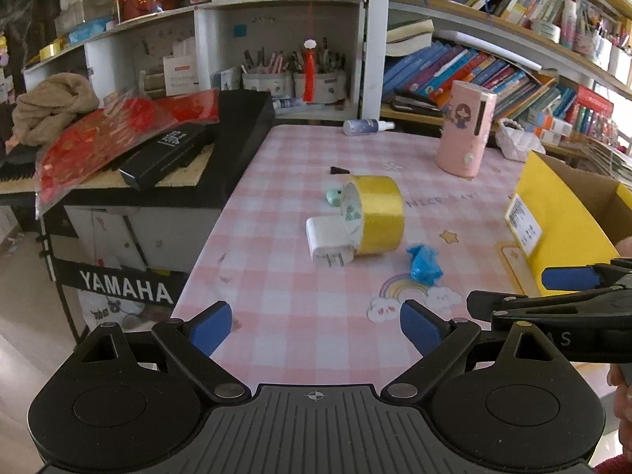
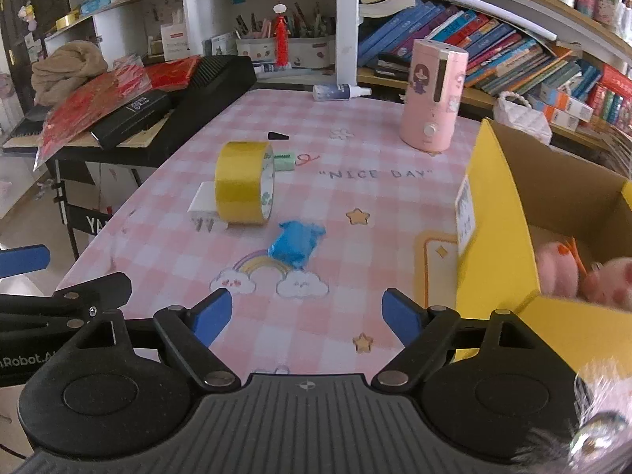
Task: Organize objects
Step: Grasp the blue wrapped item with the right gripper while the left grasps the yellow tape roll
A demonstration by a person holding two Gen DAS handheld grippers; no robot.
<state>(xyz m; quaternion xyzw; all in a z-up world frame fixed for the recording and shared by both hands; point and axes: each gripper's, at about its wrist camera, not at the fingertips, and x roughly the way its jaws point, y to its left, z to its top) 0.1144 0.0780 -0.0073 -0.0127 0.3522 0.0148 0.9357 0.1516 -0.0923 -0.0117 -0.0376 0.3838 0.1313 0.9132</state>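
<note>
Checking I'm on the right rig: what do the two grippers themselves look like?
Both match: the left gripper and right gripper have matte black bodies with ribbed centre plates, two round discs, silver pivot pins and blue finger pads. A white crosshair marks each plate. Partial white lettering reads "Robot.A" on the left gripper's side. No cables visible.

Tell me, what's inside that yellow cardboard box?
Inside the yellow cardboard box, something soft and pink shows at the bottom. The near wall hides the rest of the floor.
</note>
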